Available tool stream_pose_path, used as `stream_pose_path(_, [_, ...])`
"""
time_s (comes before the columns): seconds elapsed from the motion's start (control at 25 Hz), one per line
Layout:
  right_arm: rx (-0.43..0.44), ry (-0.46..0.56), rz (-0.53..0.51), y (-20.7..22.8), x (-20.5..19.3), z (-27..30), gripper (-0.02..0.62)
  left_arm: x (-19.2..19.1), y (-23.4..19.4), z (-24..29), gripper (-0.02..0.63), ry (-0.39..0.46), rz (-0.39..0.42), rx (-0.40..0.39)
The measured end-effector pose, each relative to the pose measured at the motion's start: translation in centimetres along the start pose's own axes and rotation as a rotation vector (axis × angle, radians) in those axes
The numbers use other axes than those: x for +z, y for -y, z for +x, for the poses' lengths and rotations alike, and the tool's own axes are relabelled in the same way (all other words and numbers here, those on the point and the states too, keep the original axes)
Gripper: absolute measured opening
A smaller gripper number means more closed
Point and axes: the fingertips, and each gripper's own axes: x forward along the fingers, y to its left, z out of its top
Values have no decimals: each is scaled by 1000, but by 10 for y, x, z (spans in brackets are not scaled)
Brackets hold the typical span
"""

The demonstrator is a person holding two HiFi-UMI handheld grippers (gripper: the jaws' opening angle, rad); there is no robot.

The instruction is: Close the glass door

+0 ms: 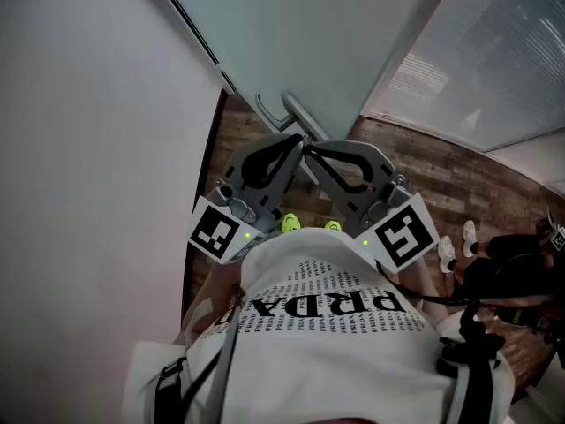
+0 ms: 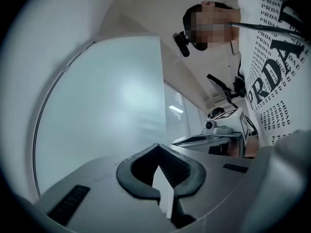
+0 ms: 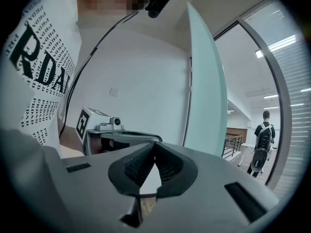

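Observation:
The frosted glass door (image 1: 291,25) stands at the top of the head view, its metal lever handle (image 1: 290,111) sticking out toward me. My left gripper (image 1: 297,141) and right gripper (image 1: 310,149) are side by side with their tips meeting just below the handle's end. Whether they touch it I cannot tell. Both are shut with nothing between the jaws. The left gripper (image 2: 158,150) faces the door's broad frosted pane (image 2: 107,110). The right gripper (image 3: 155,144) looks past the door's thin edge (image 3: 206,81).
A white wall (image 1: 88,148) runs close along the left. Wood floor (image 1: 441,175) lies below the door, and a glass partition with blinds (image 1: 494,51) is at the right. Someone in white shoes (image 1: 457,241) stands at the right. A person with a backpack (image 3: 264,140) walks far off beyond the door.

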Motion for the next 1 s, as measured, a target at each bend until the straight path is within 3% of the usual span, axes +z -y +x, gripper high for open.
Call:
stream_pose_path(0.44, [-33,-3,25,3,-7,-7,-2,-7,1,4,-2,-14,17,-25])
stream_pose_path(0.6, [-208,59,113,31,12,-38,-2,-3,-7,5,-2,4,26,-31])
stream_pose_path(0.76, [-404,70,16,68,39,-64,8,-3,-12,4,-2,-31,12,-60])
stream_pose_path(0.84, [-440,51,-42,76,43,-66,51,-6,-9,3,-2,-38,9,-75])
stream_pose_path(1.0, [-435,58,-72,82,57,-54,54,-4,-3,4,-2,-41,-7,-100])
